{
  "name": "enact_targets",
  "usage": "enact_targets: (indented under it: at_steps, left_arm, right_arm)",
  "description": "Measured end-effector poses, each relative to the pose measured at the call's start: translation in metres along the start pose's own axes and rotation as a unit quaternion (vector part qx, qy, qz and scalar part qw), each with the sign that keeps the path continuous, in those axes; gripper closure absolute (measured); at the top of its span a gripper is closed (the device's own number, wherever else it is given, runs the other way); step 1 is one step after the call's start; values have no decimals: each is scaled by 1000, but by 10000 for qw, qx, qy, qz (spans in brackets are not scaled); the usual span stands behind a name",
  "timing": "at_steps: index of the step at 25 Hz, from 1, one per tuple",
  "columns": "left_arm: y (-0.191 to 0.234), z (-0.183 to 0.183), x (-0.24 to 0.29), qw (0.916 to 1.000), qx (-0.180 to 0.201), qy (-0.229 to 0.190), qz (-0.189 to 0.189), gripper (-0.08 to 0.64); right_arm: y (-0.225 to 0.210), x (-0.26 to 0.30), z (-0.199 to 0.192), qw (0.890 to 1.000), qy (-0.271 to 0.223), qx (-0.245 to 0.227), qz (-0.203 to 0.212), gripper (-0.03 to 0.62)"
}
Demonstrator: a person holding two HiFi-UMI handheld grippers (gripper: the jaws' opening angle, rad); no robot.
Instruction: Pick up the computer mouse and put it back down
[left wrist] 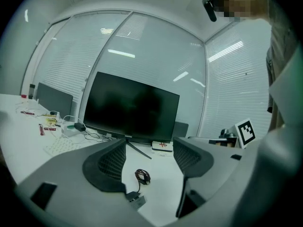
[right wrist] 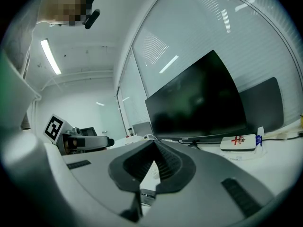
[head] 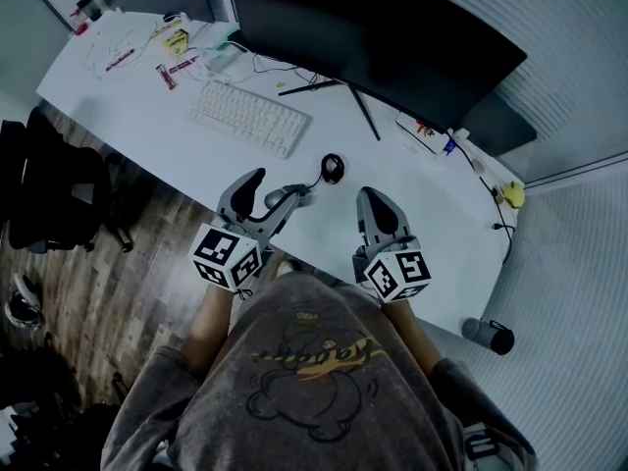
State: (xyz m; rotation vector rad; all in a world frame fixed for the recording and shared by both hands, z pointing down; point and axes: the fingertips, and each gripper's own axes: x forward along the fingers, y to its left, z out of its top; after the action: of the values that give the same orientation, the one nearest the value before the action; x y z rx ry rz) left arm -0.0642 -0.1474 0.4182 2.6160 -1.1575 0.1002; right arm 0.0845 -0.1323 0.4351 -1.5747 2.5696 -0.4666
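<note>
Probably light, rigid and smooth-shelled, the small black computer mouse lies on the white surface near the flat white keyboard; take it across its sides. The left gripper has its jaws wide and empty, facing the mouse. The right gripper has its jaws together, holding nothing.

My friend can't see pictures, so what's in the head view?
A person holds two grippers over a white desk, with a small black mouse lying just ahead between them. The left gripper is open and the right gripper is shut; a keyboard and dark monitor sit behind.
</note>
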Motion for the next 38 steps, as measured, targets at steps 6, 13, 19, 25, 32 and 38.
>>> enact_targets:
  at_steps: [6,13,19,25,32,38]
  left_arm:
    - [3,-16,13,9975,465,475,-244,238]
    - [18,-71,32,9844,961,1374,-531,239]
    - [33,-138,50,9611,1425,2229,-795,238]
    - [41,-181,60,9415,1513,2826,-1038,233]
    - [49,-224,66,9195,1805,3320,-1085,215]
    - [52,-241,71,9122,1858,3461,-1164,215]
  right_arm:
    - [-4,-1,-2,10000,25,56,-42,594]
    - [-6,-4,-5,9998,43,131,-131,594]
    - [-9,-7,-10,9995,78,186,-223,594]
    - [-15,-11,-16,9991,164,213,-328,594]
    - [-21,-15,-23,9984,310,216,-426,594]
    - [-27,-16,-25,9978,389,200,-502,594]
